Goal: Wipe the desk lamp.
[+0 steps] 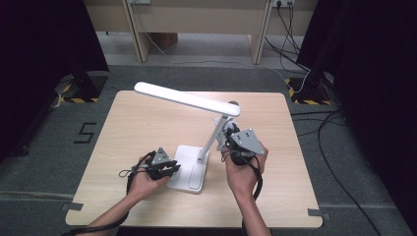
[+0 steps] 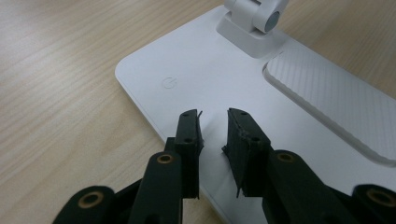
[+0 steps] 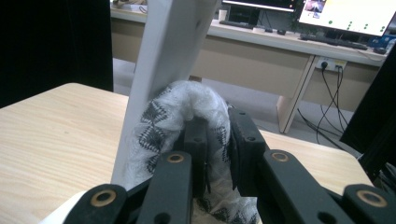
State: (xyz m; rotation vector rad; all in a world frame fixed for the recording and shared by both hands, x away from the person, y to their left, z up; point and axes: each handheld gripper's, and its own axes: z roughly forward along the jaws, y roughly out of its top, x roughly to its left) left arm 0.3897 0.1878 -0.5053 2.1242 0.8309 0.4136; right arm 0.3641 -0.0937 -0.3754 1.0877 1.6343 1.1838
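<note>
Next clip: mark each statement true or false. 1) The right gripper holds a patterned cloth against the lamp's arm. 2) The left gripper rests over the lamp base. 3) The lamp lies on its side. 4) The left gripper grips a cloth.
1) The right gripper holds a patterned cloth against the lamp's arm: true.
2) The left gripper rests over the lamp base: true.
3) False; the lamp stands upright on the table.
4) False; nothing is between its jaws.
</note>
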